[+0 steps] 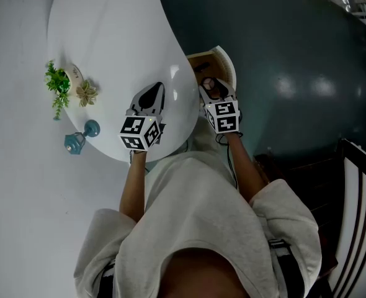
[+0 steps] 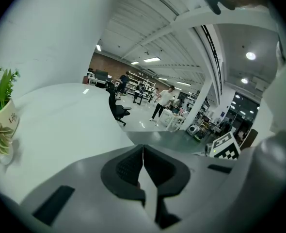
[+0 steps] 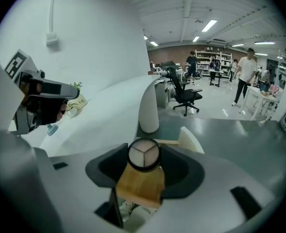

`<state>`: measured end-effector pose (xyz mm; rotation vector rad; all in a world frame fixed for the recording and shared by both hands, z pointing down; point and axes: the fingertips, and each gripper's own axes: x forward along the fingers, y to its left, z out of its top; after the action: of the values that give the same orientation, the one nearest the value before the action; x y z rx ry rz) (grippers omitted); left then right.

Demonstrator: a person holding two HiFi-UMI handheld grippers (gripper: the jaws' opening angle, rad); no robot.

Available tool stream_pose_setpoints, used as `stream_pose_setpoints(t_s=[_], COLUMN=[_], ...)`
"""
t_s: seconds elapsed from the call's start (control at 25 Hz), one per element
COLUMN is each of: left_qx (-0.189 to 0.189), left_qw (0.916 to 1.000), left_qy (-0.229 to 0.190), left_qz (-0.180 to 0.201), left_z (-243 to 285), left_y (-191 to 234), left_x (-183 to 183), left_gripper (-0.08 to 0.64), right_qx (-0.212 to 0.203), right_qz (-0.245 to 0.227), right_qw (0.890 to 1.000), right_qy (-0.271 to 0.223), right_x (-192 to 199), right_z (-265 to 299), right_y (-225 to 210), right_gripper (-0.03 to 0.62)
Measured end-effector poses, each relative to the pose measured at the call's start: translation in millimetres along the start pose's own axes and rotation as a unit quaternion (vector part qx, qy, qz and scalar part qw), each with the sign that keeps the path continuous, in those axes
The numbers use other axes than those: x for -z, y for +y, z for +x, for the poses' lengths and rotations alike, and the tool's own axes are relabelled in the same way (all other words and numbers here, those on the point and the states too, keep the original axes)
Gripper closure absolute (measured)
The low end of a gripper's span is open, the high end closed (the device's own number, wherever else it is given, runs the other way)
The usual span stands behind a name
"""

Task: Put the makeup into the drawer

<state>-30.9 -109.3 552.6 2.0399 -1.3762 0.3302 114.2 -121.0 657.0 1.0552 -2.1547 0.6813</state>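
Note:
A round makeup compact (image 3: 144,155) with a black rim and a three-part pale face sits between the jaws of my right gripper (image 1: 213,89), which is shut on it. Right below it lies the wooden floor of the open drawer (image 3: 140,186). In the head view the drawer (image 1: 225,59) sticks out from the right side of the white table (image 1: 108,36), and the right gripper hangs over it. My left gripper (image 1: 151,95) hovers over the table's near edge, its jaws shut with nothing between them (image 2: 143,165).
A small potted plant (image 1: 62,85) and a blue ornament (image 1: 80,138) stand at the table's left. A dark chair (image 1: 357,191) is at the right. Beyond the table are a grey floor, office chairs and people far off (image 3: 245,72).

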Motion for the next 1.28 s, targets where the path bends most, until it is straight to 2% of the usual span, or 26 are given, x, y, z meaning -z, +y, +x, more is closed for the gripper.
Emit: stream_pose_setpoints(t_s=[0.28,0.52,0.76,1.04,1.2,1.28], left_qx=[-0.007,-0.019,-0.032,-0.045,-0.052,-0.055], left_qw=[0.9996,0.9989,0.998,0.997,0.9965,0.9961], left_qy=[0.021,0.032,0.036,0.04,0.043,0.045], left_qz=[-0.018,-0.03,-0.042,-0.048,-0.05,-0.051], left_z=[19.9,28.1,30.8,29.4,27.1,25.1], left_y=[9.7,26.4,41.9,55.7,61.6,64.8], left_x=[6.3,8.7,9.1,9.2,10.4,12.0], left_gripper=[0.548,0.548,0.548,0.548,0.548,0.548], right_qx=[0.005,-0.011,-0.016,-0.007,-0.01,-0.011], right_qz=[0.035,0.044,0.089,0.088,0.097,0.104], right_qw=[0.998,0.993,0.98,0.965,0.96,0.951], right_qy=[0.05,0.111,0.178,0.247,0.263,0.29], right_x=[24.4,53.2,90.9,115.0,124.1,133.8], right_z=[42.7,92.3,133.1,156.3,174.3,175.9], right_y=[-29.8,-37.6,-46.2,-50.2,-50.3,-48.6], right_gripper=[0.38,0.38,0.38,0.379,0.379,0.379])
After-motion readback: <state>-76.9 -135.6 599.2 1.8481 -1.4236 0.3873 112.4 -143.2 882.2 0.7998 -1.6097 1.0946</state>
